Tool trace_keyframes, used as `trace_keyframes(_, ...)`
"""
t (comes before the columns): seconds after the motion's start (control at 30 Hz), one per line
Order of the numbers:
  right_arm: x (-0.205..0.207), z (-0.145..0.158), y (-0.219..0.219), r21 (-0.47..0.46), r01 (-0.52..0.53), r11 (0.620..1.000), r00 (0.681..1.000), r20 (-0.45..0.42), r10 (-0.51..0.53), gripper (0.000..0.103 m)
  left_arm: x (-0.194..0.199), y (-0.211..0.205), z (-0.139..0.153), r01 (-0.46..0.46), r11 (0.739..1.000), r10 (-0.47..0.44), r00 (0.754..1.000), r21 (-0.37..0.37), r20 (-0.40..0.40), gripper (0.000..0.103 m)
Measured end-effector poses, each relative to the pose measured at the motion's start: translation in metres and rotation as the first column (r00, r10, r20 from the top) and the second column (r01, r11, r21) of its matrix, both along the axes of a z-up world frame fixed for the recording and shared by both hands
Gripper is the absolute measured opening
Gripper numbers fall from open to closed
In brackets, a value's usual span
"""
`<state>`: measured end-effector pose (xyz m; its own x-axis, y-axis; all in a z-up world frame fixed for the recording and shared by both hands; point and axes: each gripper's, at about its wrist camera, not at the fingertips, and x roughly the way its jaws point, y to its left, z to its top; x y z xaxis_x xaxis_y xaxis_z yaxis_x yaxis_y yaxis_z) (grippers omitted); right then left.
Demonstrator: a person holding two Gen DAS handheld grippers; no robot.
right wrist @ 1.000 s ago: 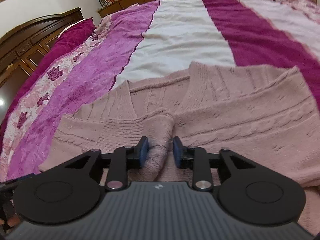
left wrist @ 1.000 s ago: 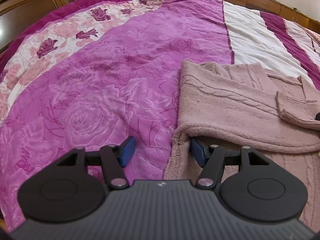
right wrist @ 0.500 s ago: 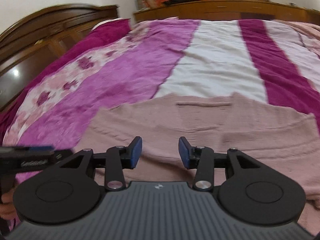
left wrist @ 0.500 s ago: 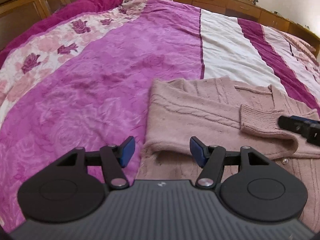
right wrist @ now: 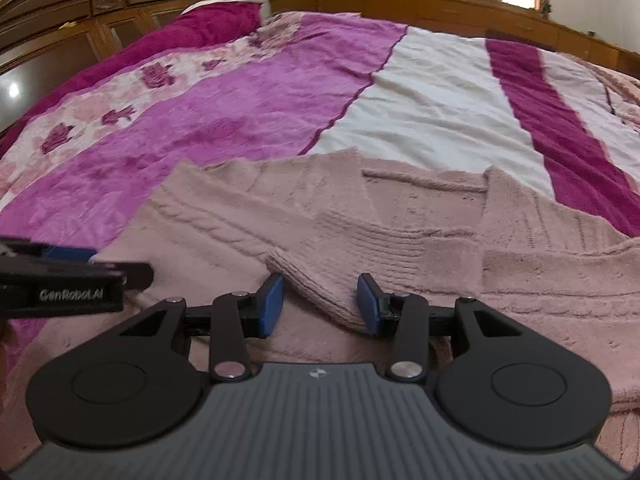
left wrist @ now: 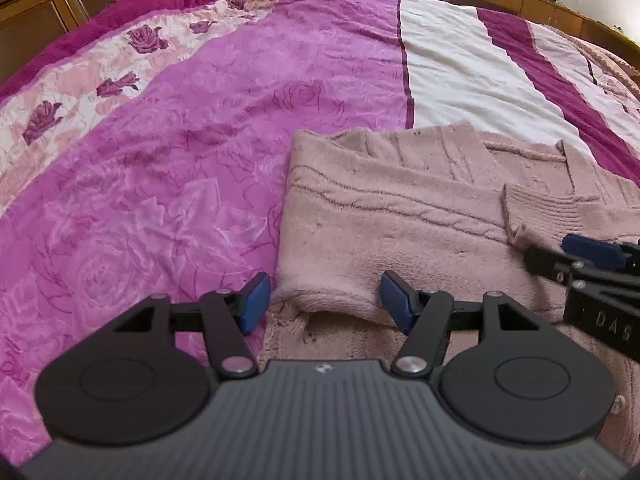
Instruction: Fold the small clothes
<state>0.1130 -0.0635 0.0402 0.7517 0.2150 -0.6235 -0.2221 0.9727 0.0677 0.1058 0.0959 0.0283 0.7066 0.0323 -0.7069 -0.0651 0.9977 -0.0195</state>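
Note:
A dusty pink cable-knit sweater [left wrist: 400,208] lies flat on the bed, its left sleeve folded across the body. The sleeve's ribbed cuff [right wrist: 360,248] rests near the middle. My left gripper [left wrist: 326,300] is open at the sweater's left side, with the folded sleeve edge between its blue pads [left wrist: 254,302] and a gap on the left. My right gripper [right wrist: 320,306] straddles the cuff, its jaws closing, the pads not pressing it. Each gripper shows in the other's view: the right gripper [left wrist: 588,254] at the cuff, the left gripper [right wrist: 80,268] at the far left.
The bedspread [left wrist: 180,160] has magenta rose print, a white band [right wrist: 432,92] and dark magenta stripes. A dark magenta pillow [right wrist: 216,20] lies at the head, by a wooden headboard [right wrist: 100,4]. Low wooden cabinets [right wrist: 460,12] and a window stand behind.
A second ago my right gripper was shut on the cuff; it let go, opened wider, shifted, and now narrows around the cuff. My left gripper drew out from under the fold.

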Motion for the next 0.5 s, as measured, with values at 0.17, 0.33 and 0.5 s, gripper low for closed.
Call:
trace_keyframes(0.17,0.000,0.003,-0.010,0.012,0.044,0.999,0.999,0.026,-0.044,0.011,0.002,0.002,-0.003,-0.013,1.000,0.013,1.000,-0.018,-0.008,0.064)
trace_keyframes(0.33,-0.011,0.024,-0.039,0.055,0.122,0.991,0.986,0.110,-0.128,0.010,0.002,0.001,-0.003,-0.013,1.000,0.013,1.000,-0.011,-0.007,0.064)
trace_keyframes(0.5,-0.022,0.035,-0.081,0.112,0.216,0.970,0.964,0.133,-0.230,0.009,0.001,0.001,-0.004,-0.015,1.000,0.015,1.000,-0.006,-0.006,0.064)
